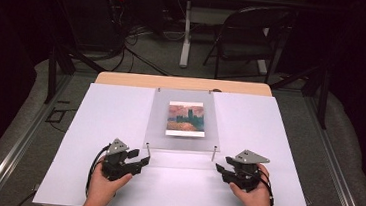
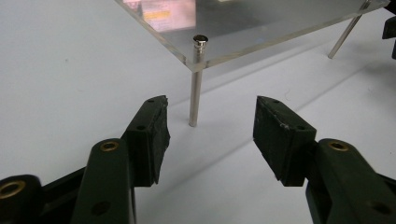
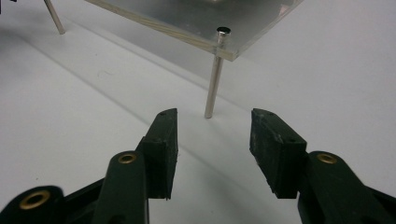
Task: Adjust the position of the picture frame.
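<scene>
Black two-jaw tongs frame our nearest view: the left tongs (image 2: 210,121) stand spread wide and empty, their jaws aimed at the thin silver metal leg (image 2: 195,88) under the near left corner of a clear acrylic sheet (image 2: 261,28). We keep the jaws parted on either side of that leg's line, near it but not touching, which we judge to be the stance for closing on it. The right tongs (image 3: 214,130) mirror this, also spread and holding nothing, with the matching metal post (image 3: 214,79) at the near right corner just ahead of them.

From the high view, we hold the left tongs (image 1: 136,160) and right tongs (image 1: 221,169) low over the white tabletop (image 1: 93,125), one at each near corner of the raised sheet (image 1: 160,116). The sheet stands on its slender legs at the middle of the tabletop, well clear of the surface, and a small colour picture in reds and greens (image 1: 185,118) lies at its centre; we cannot tell whether it rests on the sheet or beneath it. Working both corners at once would, we judge, keep the sheet level and the picture from sliding. A dark folding chair (image 1: 249,38) stands beyond the tabletop.
</scene>
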